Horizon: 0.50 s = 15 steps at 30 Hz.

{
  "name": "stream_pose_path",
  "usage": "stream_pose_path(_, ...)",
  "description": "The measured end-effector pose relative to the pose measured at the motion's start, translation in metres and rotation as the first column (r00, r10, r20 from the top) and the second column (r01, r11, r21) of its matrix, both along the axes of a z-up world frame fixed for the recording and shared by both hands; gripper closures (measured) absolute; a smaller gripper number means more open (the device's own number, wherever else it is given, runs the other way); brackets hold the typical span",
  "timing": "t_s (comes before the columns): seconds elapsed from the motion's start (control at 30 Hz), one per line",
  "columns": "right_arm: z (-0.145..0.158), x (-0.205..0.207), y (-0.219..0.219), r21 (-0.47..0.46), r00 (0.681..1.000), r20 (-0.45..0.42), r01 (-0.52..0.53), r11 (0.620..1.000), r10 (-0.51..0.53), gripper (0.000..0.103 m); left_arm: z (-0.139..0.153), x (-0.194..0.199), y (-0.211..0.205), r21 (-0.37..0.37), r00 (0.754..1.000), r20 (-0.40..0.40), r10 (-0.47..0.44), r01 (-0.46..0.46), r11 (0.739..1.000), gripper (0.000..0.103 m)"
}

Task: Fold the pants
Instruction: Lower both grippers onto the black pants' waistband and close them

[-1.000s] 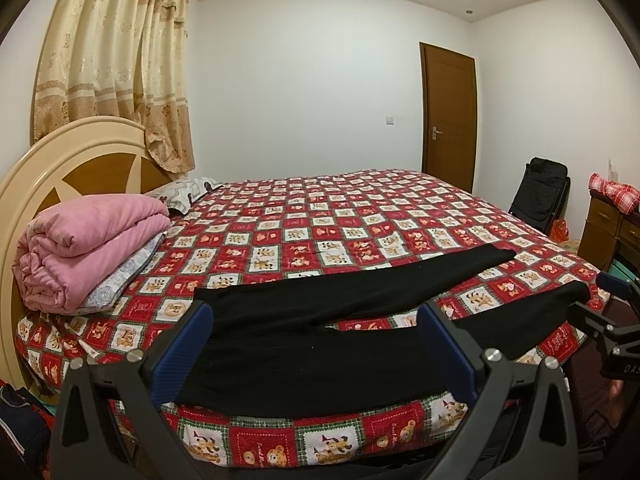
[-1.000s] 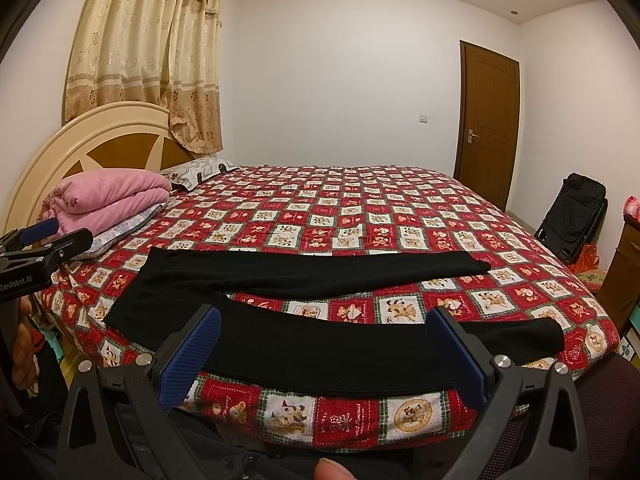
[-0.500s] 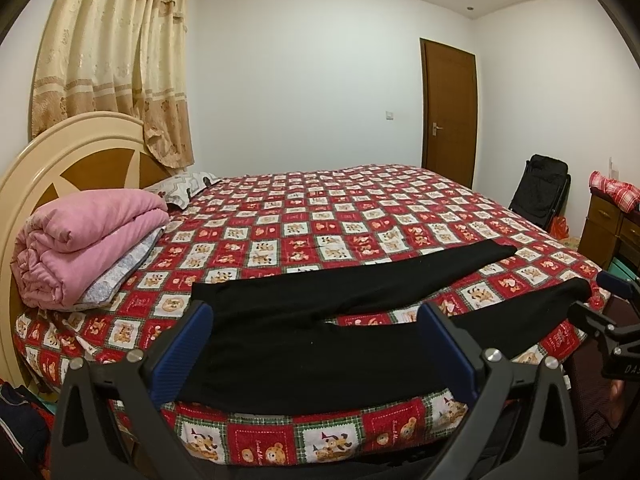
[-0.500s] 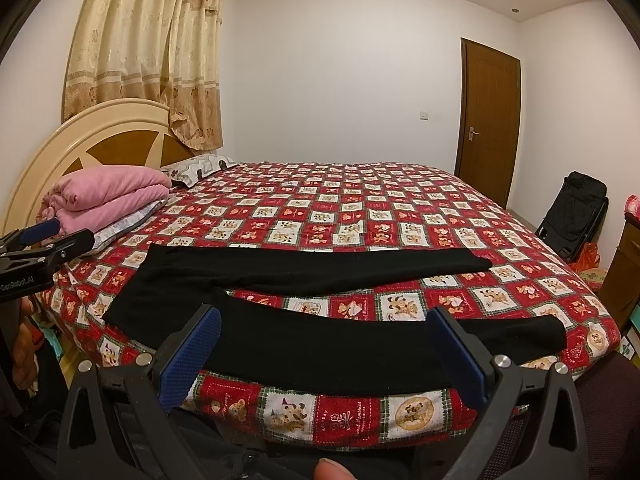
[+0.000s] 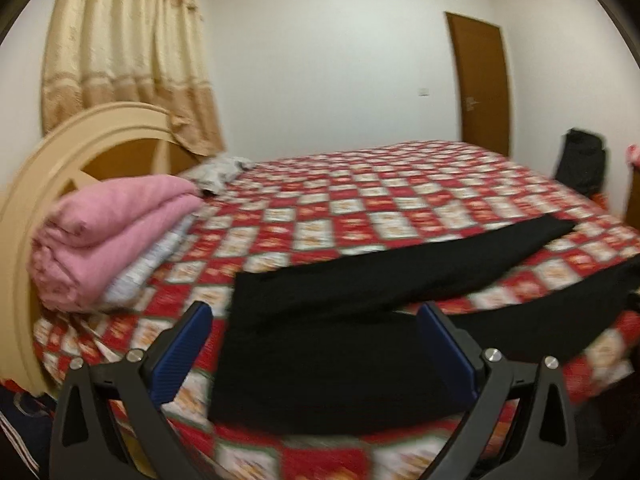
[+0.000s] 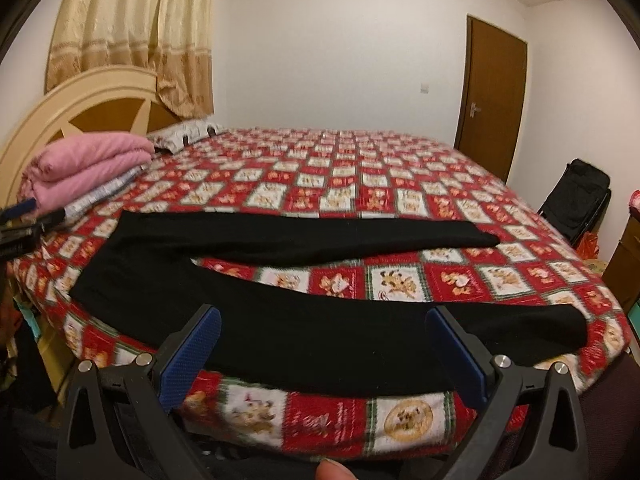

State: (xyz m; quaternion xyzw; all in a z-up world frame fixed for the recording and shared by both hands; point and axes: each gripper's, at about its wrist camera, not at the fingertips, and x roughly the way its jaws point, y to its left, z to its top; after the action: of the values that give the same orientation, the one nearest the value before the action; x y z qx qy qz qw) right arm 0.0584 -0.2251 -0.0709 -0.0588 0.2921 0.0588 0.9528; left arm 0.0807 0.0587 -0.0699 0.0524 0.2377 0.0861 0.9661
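Right wrist view: bed [image 6: 400,184] biggest, black pants [image 6: 280,320] spread flat along its near edge, waist toward the headboard [image 6: 80,104], legs splayed apart toward the foot. Pink blanket [image 6: 88,160] by the headboard. My right tongs [image 6: 320,348] spread wide, empty; left tongs [image 5: 312,340] same. Pants look soft, light, limp, so I'd pinch waistband and cuff edges

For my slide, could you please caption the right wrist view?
Open right gripper faces black pants spread flat on the quilted bed.
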Motion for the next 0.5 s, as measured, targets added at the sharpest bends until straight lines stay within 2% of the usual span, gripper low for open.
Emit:
stream_pose_path(0.1,-0.019,0.039,-0.012,0.027,0.998,-0.07,-0.003,1.0,0.005,0.001,-0.021,0.054,0.043,-0.025,0.996,-0.079,0.043,-0.045,0.999,0.0)
stream_pose_path(0.27,-0.029,0.082,-0.024,0.01,0.995,-0.096,0.012,1.0,-0.011,0.001,-0.059,0.132,0.11,-0.069,0.969,-0.216,0.122,-0.14,0.988,0.0)
stream_pose_path(0.33,-0.032,0.097,-0.031,0.005,0.994,-0.109,0.022,1.0,-0.021,0.001,-0.071,0.158,0.132,-0.124,0.958,-0.266,0.108,-0.145,0.982,0.0)
stream_pose_path(0.4,-0.037,0.11,-0.034,-0.013,0.991,-0.131,0.029,0.999,-0.031,0.001,-0.082,0.178,0.147,-0.123,0.943,-0.306,0.131,-0.176,0.977,0.0)
stream_pose_path(0.5,-0.047,0.123,-0.038,-0.037,0.986,-0.162,0.038,0.999,-0.044,0.001,-0.096,0.202,0.16,-0.145,0.933,-0.343,0.113,-0.171,0.974,0.0)
